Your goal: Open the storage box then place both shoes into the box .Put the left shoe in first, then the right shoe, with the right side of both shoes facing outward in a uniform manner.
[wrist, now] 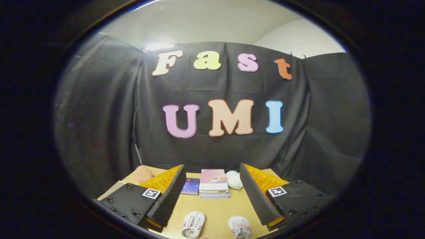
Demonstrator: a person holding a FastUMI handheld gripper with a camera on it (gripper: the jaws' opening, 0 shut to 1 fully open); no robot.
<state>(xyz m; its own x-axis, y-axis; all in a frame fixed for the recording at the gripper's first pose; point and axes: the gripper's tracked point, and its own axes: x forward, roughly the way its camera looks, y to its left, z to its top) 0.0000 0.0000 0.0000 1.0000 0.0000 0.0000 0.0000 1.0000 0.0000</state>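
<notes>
On the table, between the gripper's wide-open, empty fingers, a stack of books lies beyond two small shoes, left shoe and right shoe, side by side, with a white object beside the books.

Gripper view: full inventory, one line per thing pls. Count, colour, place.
shoes: 2, white with red and blue marks, side by side on the table nearest the camera, between the fingers; second one
stack of books: 1, pinkish top cover, mid-table beyond the shoes
book: 1, dark blue, flat beside the stack
white thing: 1, soft-looking, on the other side of the stack; cannot tell what it is
pinkish lump: 1, far table corner, partly behind a finger
table: 1, light wood
wall: black cloth, behind the table
gripper: 1, jaws wide apart, holding nothing
</notes>
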